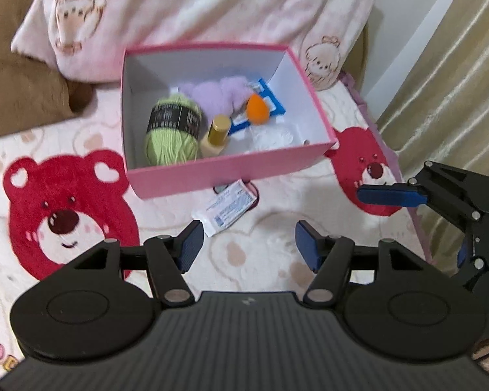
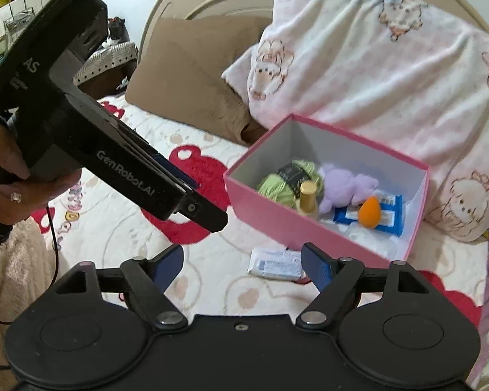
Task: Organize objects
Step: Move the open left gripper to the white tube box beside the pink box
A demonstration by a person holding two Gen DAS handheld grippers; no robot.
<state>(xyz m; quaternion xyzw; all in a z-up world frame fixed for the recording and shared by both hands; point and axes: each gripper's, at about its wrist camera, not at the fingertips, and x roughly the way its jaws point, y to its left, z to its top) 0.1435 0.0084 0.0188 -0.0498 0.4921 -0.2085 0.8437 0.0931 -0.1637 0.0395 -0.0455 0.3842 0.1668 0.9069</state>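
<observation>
While sat on the fleecy bear-print blanket [image 1: 277,221], pink cardboard box [image 1: 218,176], rectangular, lidless, white inside. Within the box: green yarn ball [image 1: 171,137], fuzzy lilac plush [image 1: 212,93], orange teardrop sponge [image 1: 259,109], gold-capped bottle [image 1: 216,135]. Just before the box: flat crinkly white packet [image 1: 226,208]. Left gripper [image 1: 247,244] and right gripper [image 2: 241,265] both parted, empty.

left tool [image 1: 247,244]: black, blue ribbed pads | casing lettered "GenRobot.AI" | hand [image 2: 13,179]: ring, black cable
</observation>
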